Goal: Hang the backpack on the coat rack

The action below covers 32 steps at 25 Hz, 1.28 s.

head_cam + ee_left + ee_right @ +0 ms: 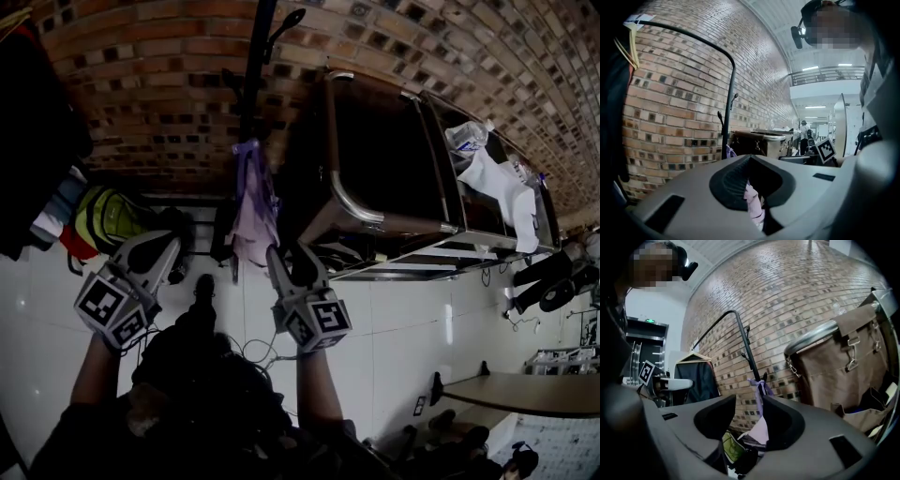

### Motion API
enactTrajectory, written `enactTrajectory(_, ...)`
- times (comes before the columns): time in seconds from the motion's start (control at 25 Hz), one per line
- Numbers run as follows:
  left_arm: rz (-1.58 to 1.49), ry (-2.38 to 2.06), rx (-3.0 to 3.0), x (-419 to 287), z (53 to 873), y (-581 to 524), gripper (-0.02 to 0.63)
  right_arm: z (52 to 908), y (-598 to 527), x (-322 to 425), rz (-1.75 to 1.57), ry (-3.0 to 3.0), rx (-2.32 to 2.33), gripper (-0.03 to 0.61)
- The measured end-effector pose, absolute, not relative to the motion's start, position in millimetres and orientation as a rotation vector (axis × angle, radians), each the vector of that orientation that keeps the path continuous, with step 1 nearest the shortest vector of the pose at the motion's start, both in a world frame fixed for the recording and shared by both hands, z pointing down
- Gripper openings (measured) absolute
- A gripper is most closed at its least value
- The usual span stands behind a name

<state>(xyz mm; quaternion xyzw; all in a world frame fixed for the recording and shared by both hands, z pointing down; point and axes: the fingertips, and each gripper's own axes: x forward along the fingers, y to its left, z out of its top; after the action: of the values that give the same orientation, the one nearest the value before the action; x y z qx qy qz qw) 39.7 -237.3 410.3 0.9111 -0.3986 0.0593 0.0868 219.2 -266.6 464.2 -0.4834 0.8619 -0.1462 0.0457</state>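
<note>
The left tongs [157, 248] and right tongs [294, 259] both stand apart, holding nothing. The lilac backpack [253, 197] hangs on the coat rack [260, 75], whose top is cut off.

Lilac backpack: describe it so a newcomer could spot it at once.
Find the brick wall, then the black coat rack standing by it, left of the brown canvas cart. The lilac backpack hangs from it, pale purple, unlike the yellow-green bag further left.
</note>
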Motion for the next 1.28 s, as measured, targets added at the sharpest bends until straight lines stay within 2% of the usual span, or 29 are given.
enactTrajectory(0.08, 0.170, -1.193, 2.710, 45.7, 406.3, -219.8, 0.025, 456.1, -250.9, 230.8, -0.484, 2.560, -1.470, 0.137)
enactTrajectory(0.2, 0.158, -1.213, 2.709, 48.6, 401.0, -201.8, 0.025, 441.8, -233.5, 244.2, -0.483, 2.488, -1.485, 0.112)
enactTrajectory(0.32, 0.102, -1.234, 2.710, 47.2, 391.0, -188.8, 0.025, 417.8, -218.6, 258.0, -0.409, 2.396, -1.546, 0.018)
enactTrajectory(0.36, 0.084, -1.235, 2.714, 46.7, 387.2, -184.2, 0.025, 410.2, -213.4, 262.5, -0.383, 2.365, -1.563, 0.009)
enactTrajectory(0.6, 0.083, -1.196, 2.739, 28.9, 374.1, -143.7, 0.025, 381.1, -172.7, 255.6, -0.322, 2.281, -1.586, 0.006)
enactTrajectory(1.28, 0.043, -1.239, 2.708, -120.1, 388.5, 53.9, 0.025, 380.6, 14.1, 70.4, -0.178, 2.533, -1.469, 0.006)
